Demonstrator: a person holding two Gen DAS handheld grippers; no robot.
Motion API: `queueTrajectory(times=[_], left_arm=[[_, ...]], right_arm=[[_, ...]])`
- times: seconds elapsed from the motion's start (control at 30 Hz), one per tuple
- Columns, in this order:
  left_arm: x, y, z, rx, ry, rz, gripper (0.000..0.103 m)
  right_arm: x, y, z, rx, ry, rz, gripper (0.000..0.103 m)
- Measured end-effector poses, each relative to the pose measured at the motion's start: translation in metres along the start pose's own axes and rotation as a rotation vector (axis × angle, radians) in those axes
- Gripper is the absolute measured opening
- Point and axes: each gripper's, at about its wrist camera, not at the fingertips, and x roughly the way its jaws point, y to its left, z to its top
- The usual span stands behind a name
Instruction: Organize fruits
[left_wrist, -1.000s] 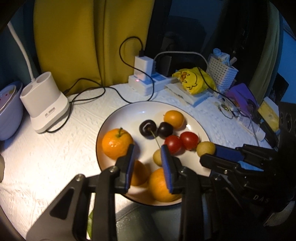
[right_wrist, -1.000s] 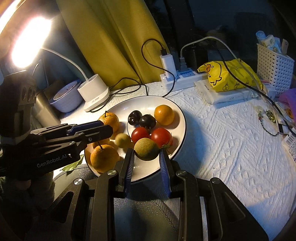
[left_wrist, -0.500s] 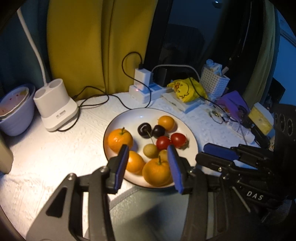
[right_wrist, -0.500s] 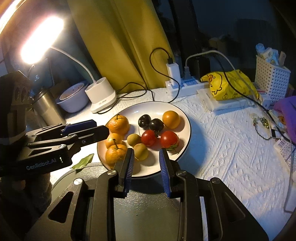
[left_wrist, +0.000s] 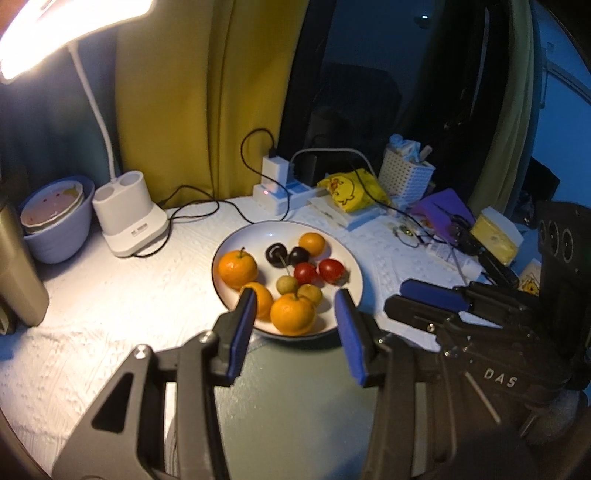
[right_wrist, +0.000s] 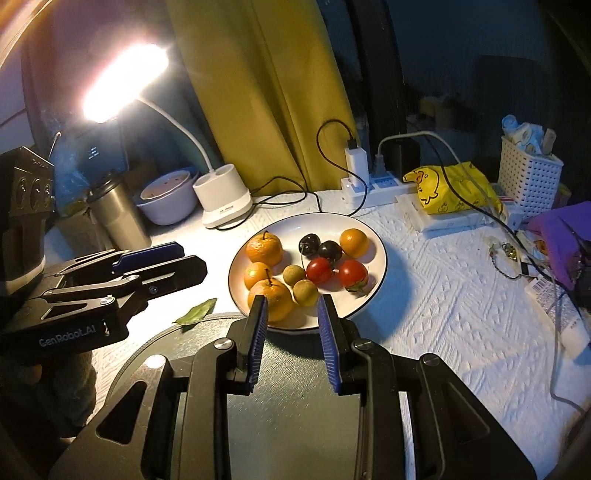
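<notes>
Fruit gathered on 1 plate, both grippers held off it

The white plate (right_wrist: 373, 295) near the table's middle carries 4 oranges, 2 cherries, 2 tomatoes and 2 small green fruits; the left gripper (left_wrist: 295, 325) stands a little apart and empty, and the right gripper (right_wrist: 291, 328) is narrowed down, also gripping nothing

Both grippers hang side by side, angled downward, fingers pointing the same way. The left gripper (left_wrist: 295, 328) stands with its blue pads (left_wrist: 242, 332) apart and nothing between them, the jaws having just been opening. The right gripper (right_wrist: 291, 339) sits at its narrowest, its pads (right_wrist: 328, 343) gripping nothing, air in the gap.
</notes>
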Motion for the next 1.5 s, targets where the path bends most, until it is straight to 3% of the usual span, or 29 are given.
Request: queueTrajectory(times=[0.57, 0.6, 0.67, 0.73, 0.83, 0.97, 1.1, 1.27, 1.37, 1.5], left_arm=[[-0.074, -0.021, -0.023, 0.03, -0.087, 0.014, 0.048], [-0.078, -0.021, -0.024, 0.028, -0.093, 0.015, 0.05], [-0.088, -0.022, -0.026, 0.023, -0.109, 0.013, 0.071], [-0.096, -0.024, -0.028, 0.025, -0.122, 0.009, 0.075], [-0.108, -0.028, -0.03, 0.031, -0.141, 0.019, 0.077], [-0.127, -0.032, -0.029, 0.031, -0.18, 0.031, 0.087], [-0.146, -0.038, -0.027, 0.042, -0.221, 0.053, 0.094], [-0.159, -0.043, -0.027, 0.049, -0.247, 0.07, 0.097], [-0.164, -0.045, -0.028, 0.048, -0.254, 0.06, 0.097], [-0.166, -0.049, -0.03, 0.058, -0.255, 0.103, 0.097]], right_arm=[[-0.063, 0.032, -0.012, -0.036, -0.072, -0.038, 0.03], [-0.068, 0.035, -0.013, -0.038, -0.079, -0.04, 0.03], [-0.076, 0.04, -0.013, -0.043, -0.094, -0.043, 0.03], [-0.085, 0.043, -0.013, -0.045, -0.111, -0.044, 0.031], [-0.098, 0.048, -0.012, -0.038, -0.126, -0.046, 0.044], [-0.118, 0.057, -0.009, -0.045, -0.171, -0.065, 0.049], [-0.134, 0.063, -0.008, -0.053, -0.211, -0.095, 0.074], [-0.156, 0.066, -0.01, -0.061, -0.258, -0.158, 0.082], [-0.168, 0.066, -0.012, -0.06, -0.28, -0.182, 0.082], [-0.179, 0.064, -0.015, -0.062, -0.299, -0.199, 0.082]])
